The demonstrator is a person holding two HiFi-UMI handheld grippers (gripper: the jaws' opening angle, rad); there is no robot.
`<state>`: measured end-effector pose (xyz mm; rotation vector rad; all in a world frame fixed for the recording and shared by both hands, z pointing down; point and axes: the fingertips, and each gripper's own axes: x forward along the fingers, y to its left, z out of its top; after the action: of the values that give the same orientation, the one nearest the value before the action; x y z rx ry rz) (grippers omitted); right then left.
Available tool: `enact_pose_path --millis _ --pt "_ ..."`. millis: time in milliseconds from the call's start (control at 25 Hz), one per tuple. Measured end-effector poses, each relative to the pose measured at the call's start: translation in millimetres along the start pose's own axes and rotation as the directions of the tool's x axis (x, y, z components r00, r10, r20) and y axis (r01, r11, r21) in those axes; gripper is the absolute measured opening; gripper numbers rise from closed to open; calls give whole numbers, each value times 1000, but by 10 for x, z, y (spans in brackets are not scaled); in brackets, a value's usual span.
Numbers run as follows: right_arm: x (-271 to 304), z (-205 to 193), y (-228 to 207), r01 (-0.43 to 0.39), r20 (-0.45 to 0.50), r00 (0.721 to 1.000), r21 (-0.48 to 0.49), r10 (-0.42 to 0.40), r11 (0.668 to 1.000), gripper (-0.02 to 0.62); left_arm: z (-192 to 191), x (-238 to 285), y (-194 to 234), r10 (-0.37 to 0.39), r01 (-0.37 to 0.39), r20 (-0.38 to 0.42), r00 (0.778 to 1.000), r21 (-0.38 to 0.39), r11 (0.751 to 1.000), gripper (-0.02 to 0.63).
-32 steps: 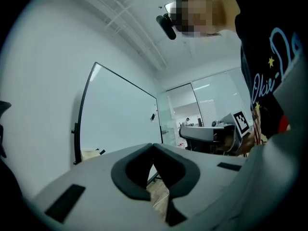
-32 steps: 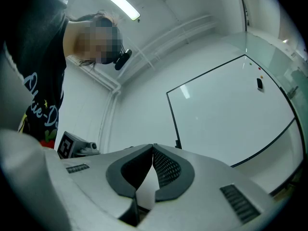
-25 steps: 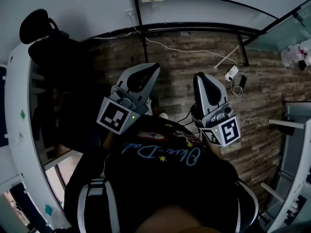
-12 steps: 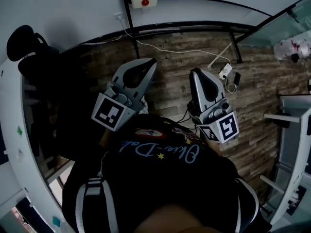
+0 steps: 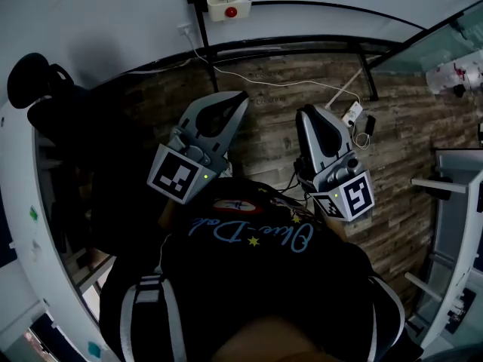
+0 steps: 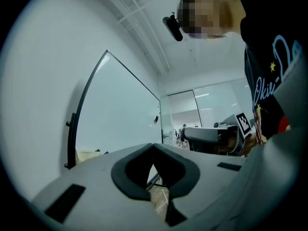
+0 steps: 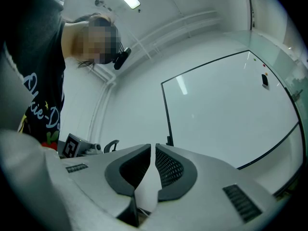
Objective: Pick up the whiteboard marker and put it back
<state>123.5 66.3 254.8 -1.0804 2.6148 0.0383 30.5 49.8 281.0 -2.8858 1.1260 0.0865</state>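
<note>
Wood-plank floor [image 5: 407,127], whiteboard [image 7: 226,109], left claw [image 5: 241,97] closed

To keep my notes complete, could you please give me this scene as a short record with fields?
left tongs: shut, empty
right tongs: a slit apart, opening, nothing between them
whiteboard: on the wall ahead
marker: not seen in any view
floor: wood planks
chair: dark, at the left of the head view

My dark shirt [image 5: 249,240] bears light-blue cursive lettering and small yellow stars, upside down from my head; I can't spell it out surely. The left cube [image 5: 179,178] and right cube [image 5: 353,197] show only black-and-white square codes.
</note>
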Motion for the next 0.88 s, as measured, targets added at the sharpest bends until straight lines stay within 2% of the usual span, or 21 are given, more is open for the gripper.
enact_pose_path --millis 560,880 --pt "450 -173 -222 20 -15 1000 -10 -20 1000 44 -115 129 499 19 -19 13 1000 -36 999 -3" --pt "658 -217 -362 49 -24 998 -22 -50 999 44 -113 305 719 -27 27 20 999 -20 999 -3"
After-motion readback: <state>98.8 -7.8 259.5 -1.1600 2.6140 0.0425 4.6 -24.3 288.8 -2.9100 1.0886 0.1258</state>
